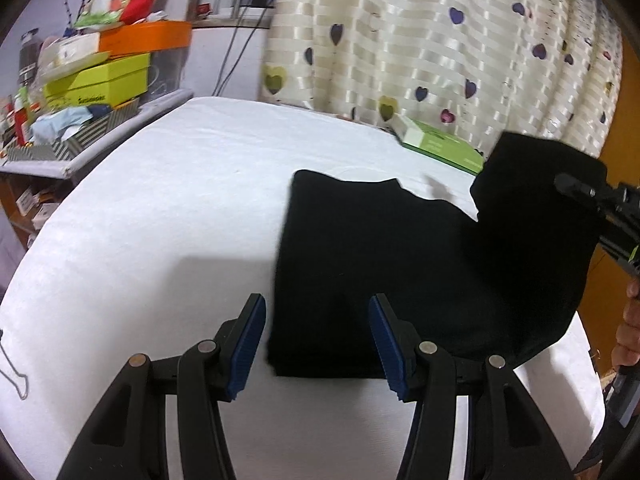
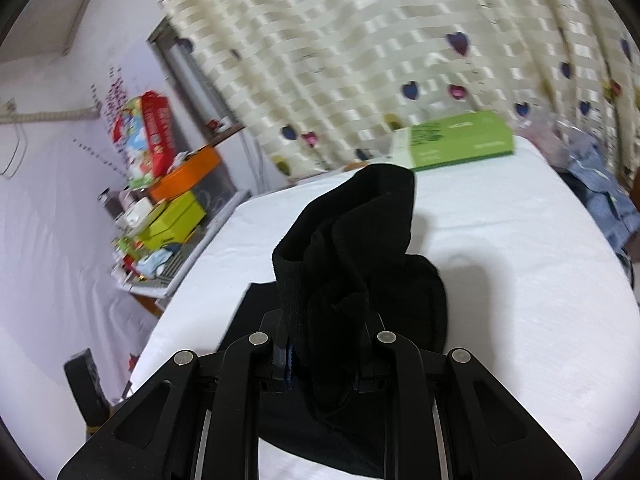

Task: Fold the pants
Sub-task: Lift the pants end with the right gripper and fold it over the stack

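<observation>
on the white cloth-covered table [image 1: 160, 208] the black knit pants [image 1: 360, 264] lie partly folded, flat rectangle on the left side, right end lifted in a bunched hump. right hand-held gripper [image 2: 324, 352] is pinching that raised end, ribbed elastic band [image 2: 289, 292] standing just above the blue pads. left hand-held gripper [image 1: 318, 344] is spread wide, holding nothing, hovering over the near left corner of the flat part.

step in hand, my read: carry the lifted end over onto the flat stack. to do it well: keep the fabric taut, travel leftward low, line up the edge with the left edge of the stack before letting go. left gripper could pin the near corner so the stack doesn't drag.

fabric is matte, soft, limp, drapes in thick folds; likely slides easily on the smooth sheet. green flat cardboard box [image 2: 460, 142] sits at the far edge, well apart.
</observation>
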The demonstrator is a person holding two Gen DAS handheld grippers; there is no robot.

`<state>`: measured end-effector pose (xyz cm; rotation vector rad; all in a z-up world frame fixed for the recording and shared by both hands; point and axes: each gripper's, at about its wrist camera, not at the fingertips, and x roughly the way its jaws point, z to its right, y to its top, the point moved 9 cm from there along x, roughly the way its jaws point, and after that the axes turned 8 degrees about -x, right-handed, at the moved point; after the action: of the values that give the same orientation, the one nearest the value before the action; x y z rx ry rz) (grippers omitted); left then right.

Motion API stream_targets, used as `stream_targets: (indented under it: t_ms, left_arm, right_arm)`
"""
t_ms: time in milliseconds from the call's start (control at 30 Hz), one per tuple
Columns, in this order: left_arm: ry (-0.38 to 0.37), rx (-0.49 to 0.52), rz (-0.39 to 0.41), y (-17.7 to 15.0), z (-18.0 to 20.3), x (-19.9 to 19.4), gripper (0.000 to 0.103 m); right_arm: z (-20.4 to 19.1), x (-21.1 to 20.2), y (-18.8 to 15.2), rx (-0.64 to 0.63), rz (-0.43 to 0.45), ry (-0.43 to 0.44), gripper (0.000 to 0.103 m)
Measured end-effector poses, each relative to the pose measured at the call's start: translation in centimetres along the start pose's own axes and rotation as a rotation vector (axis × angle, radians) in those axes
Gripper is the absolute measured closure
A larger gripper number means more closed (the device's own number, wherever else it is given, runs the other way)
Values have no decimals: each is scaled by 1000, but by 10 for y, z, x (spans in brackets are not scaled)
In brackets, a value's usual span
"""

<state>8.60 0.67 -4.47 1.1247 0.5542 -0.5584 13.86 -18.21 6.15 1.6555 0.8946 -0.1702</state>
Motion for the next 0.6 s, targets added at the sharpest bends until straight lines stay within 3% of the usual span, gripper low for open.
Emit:
stream_targets:
  t_ms: [233,500,600]
  left_arm:
    - [22,-54,13,4,-28,-7,47]
    - [57,-100,32,8,-58,-17,47]
    - [68,-118,40,10,-68,-21,47]
  right_arm:
    - [-53,33,0,-107,-41,65,83]
    - [-105,96,-53,-200,-217,145,83]
    - [-109,118,-81,-230,-303,144,76]
